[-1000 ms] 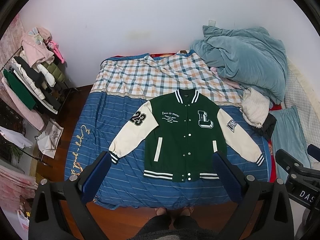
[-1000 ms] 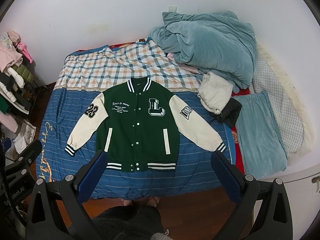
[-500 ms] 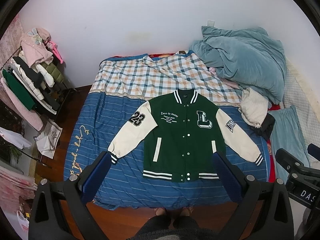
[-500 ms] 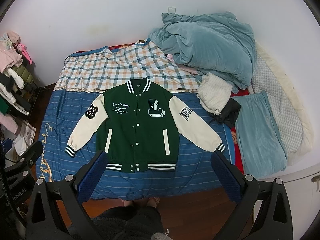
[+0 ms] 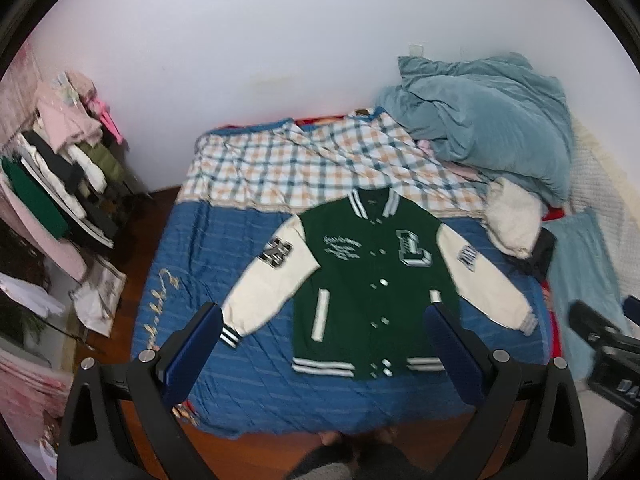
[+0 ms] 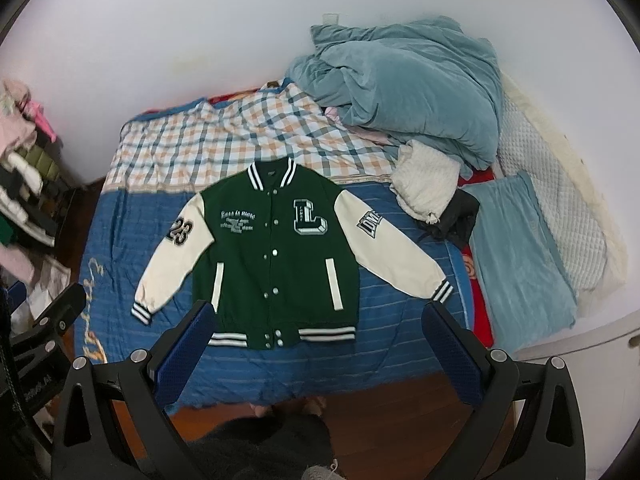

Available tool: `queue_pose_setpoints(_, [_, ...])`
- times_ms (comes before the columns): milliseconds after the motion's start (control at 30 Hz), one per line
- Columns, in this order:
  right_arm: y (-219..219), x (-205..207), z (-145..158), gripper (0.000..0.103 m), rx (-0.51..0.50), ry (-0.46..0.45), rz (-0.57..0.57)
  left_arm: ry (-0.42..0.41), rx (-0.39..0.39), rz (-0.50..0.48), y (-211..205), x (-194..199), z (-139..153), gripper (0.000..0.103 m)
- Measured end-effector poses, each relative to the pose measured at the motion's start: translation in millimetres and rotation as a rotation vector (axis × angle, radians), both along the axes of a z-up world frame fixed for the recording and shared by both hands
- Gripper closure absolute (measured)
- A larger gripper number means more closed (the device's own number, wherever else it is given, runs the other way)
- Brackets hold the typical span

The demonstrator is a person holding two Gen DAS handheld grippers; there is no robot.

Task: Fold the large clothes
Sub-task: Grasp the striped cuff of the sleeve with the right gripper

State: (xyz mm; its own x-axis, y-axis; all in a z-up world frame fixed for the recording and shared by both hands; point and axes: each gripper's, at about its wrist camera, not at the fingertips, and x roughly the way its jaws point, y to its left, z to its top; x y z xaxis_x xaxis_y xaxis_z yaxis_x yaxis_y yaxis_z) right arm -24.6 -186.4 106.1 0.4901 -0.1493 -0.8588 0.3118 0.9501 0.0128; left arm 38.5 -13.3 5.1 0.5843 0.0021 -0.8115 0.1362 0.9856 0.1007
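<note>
Left gripper (image 5: 324,344) is hovering high above the bed (image 5: 224,264), fingers spread wide and gripping nothing; the blue pads (image 5: 192,354) are showing at the lower edge of its view. Right gripper (image 6: 316,344) is doing the same, jaws wide apart and empty, with the left tool's black frame poking in at its far left. Ahead of and below both tools, the green varsity jacket (image 6: 276,256) is lying flat, front up and snapped closed, on the blue striped quilt (image 6: 120,248), collar pointing away from the tools and striped hem nearest them. Both cream sleeves (image 6: 176,264) are spreading outward and down at an angle, cuffs resting on the quilt; neither gripper is touching the garment. Beyond the collar, a checked sheet (image 6: 208,148) is covering the far part of the bed. Off to the right of the tools, a crumpled teal duvet (image 6: 408,88) is sitting piled against the wall, with a white knit bundle (image 6: 428,188) and a teal pillow (image 6: 520,256) nearer. Off to the left, a rack of clothes (image 5: 60,184) is standing on the wooden floor. The left view is showing some blur. The person's feet (image 5: 360,438) are showing directly beneath the tools at the bed's near edge.
</note>
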Motion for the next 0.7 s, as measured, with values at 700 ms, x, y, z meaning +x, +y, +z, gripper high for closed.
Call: queue_pose_setpoints(700, [-360.6,-21.0,-488.3,0.013,0.633,0.072,-0.889,0.228,0.322,0.111,-126.9,170.2,-327.0,0.0])
